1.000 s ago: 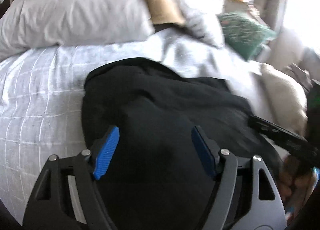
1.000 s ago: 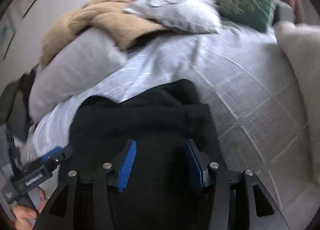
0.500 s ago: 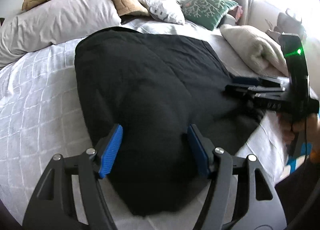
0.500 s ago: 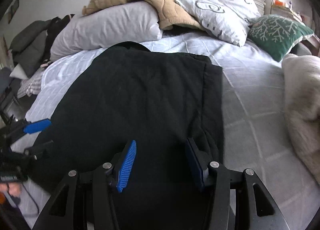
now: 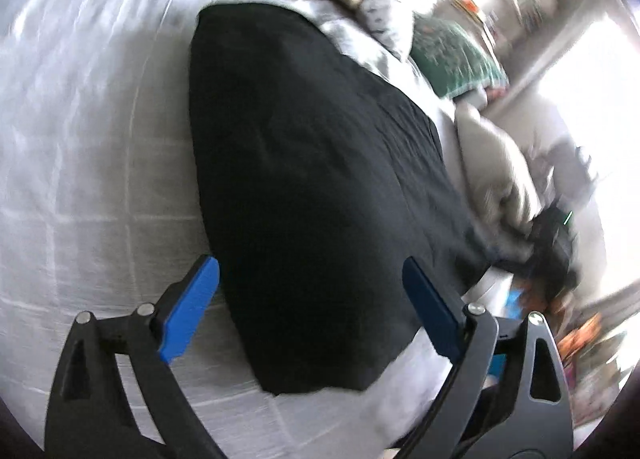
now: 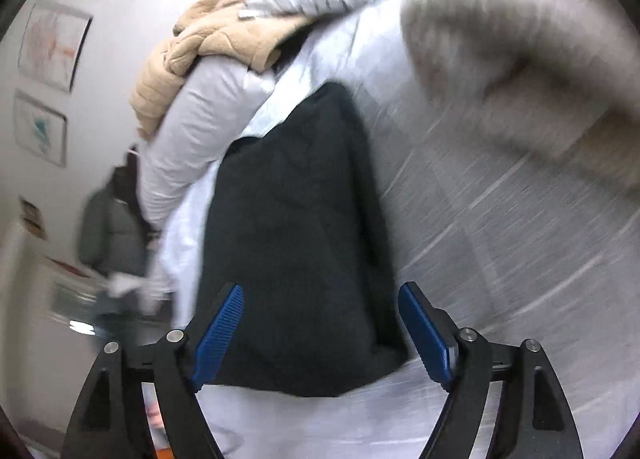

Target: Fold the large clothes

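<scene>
A large black garment (image 5: 312, 179) lies folded flat on a white checked bedspread (image 5: 80, 187). My left gripper (image 5: 312, 299) hovers over the garment's near end, its blue pads (image 5: 188, 311) spread wide and its jaws opening, with cloth below but nothing pressed between them. In the right wrist view the same black garment (image 6: 292, 239) stretches away from the lens. My right gripper (image 6: 320, 323) sits above its near edge, jaws opening, pads (image 6: 424, 331) not touching the cloth. The right gripper's body shows blurred at the left view's right side (image 5: 556, 243).
A white pillow (image 6: 200, 131) and a tan blanket (image 6: 208, 47) lie at the head of the bed. A green cushion (image 5: 452, 55) and a beige blanket (image 5: 496, 171) lie to the right. A grey jacket (image 6: 108, 231) hangs by the wall.
Both grippers have opened wider and let go of the garment, which now lies flat. Both views have rolled and shifted sideways, and are blurred by motion.
</scene>
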`<state>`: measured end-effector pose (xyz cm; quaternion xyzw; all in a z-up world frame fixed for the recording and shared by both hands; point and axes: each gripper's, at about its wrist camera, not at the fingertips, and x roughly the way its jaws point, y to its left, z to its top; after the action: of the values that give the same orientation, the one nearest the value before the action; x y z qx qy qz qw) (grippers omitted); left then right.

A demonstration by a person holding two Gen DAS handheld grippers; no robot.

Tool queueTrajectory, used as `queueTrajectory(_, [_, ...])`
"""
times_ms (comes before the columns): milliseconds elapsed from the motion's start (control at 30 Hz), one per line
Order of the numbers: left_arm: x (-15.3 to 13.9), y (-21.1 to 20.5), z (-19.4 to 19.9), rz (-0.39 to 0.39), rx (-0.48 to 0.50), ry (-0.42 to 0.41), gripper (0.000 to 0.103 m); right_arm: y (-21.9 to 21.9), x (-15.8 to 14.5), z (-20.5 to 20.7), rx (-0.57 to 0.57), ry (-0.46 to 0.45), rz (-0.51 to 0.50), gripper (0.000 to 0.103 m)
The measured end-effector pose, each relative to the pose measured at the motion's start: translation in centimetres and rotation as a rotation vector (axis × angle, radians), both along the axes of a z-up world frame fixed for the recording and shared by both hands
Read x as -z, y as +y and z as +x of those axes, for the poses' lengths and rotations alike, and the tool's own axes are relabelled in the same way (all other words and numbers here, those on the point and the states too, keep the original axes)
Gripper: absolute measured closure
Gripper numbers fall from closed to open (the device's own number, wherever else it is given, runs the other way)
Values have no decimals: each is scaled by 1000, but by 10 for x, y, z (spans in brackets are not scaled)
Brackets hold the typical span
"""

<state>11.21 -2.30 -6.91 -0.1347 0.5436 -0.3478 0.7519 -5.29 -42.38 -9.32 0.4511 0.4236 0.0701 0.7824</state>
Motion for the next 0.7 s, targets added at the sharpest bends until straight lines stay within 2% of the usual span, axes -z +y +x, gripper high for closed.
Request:
queueTrajectory(100, [28,0,19,-57,-48,142,10,5,14,17,-3,79,-14,20])
queueTrajectory(233, [67,2,32,-207,-94,313,4,11,36,37,-21,160,-30,20])
queueTrajectory(333, [82,0,36,-301,-118,365,4,12,54,44,0,152,40,19])
queueTrajectory(367, [83,-1,37,-316,-125,361,5,13,56,44,1,144,53,19])
queueTrajectory(433, [79,-4,34,-309,-135,314,13,14,56,46,3,131,60,23])
queueTrajectory(500, [66,-3,25,-298,-137,253,28,19,51,51,8,116,56,34])
queueTrajectory(567, [52,0,23,-306,-133,214,36,27,43,59,5,110,34,36])
queueTrajectory(700, [15,24,21,-269,-158,84,37,52,25,74,-59,82,2,40])
